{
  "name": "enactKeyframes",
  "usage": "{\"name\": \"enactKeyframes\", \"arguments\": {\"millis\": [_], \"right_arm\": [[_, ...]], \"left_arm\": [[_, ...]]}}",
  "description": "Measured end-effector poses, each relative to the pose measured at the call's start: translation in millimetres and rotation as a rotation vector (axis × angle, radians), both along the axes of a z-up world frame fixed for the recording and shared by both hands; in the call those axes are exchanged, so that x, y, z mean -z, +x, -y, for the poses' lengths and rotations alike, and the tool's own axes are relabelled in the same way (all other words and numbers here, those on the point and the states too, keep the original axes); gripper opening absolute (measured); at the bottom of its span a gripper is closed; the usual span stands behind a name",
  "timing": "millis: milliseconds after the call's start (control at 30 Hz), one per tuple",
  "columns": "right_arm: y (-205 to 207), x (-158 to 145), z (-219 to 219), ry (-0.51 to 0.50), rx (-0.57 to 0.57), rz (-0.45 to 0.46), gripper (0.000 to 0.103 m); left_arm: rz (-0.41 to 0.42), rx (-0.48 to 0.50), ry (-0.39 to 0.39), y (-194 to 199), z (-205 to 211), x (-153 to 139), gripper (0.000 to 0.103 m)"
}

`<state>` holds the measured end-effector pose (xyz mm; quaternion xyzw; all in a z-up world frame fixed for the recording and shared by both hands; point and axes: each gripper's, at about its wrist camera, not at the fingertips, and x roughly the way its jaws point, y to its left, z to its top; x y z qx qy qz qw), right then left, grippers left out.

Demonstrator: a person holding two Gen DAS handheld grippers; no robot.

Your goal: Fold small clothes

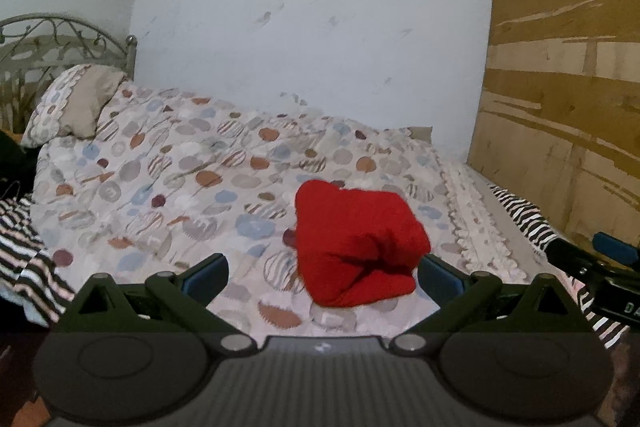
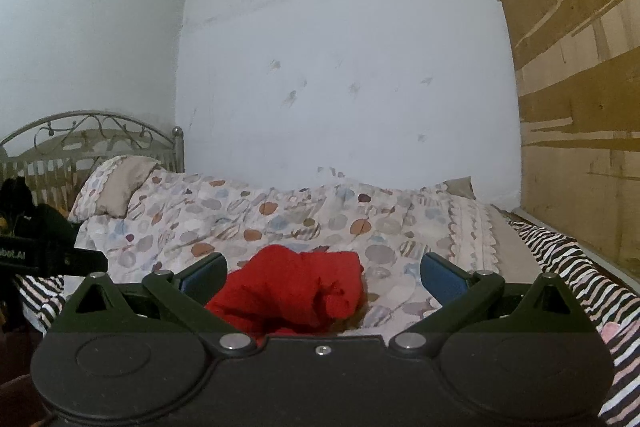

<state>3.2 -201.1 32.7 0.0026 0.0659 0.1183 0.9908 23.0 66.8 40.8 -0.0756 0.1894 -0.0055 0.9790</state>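
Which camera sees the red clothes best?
The left wrist view. There the whole red garment lies in sight on the spotted bedspread, bunched, ahead of the open left gripper. In the right wrist view its near part is hidden behind the open right gripper.

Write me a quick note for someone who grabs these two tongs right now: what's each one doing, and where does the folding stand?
Left tongs: open, holding nothing, pointed at the red garment.
Right tongs: open, empty too, just above the same garment.
The garment lies bunched in a rough bundle on the patterned duvet, near the bed's foot end; no other small clothes are visible.
Done: it looks partly folded, but lumpy, so I cannot call it finished.
Left: probably flatten it and tidy the fold.
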Motion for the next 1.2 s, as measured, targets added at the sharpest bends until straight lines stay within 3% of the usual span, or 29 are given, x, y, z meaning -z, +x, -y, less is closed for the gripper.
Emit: {"name": "enactKeyframes", "arguments": {"millis": [533, 1200], "right_arm": [[-24, 51, 4, 0.026, 0.107, -0.088, 0.103], [-12, 60, 3, 0.013, 0.104, -0.141, 0.103]], "left_arm": [[-0.086, -0.015, 0.003, -5, -18, 50, 0.103], [-0.119, -0.014, -0.009, 0, -18, 58, 0.103]]}}
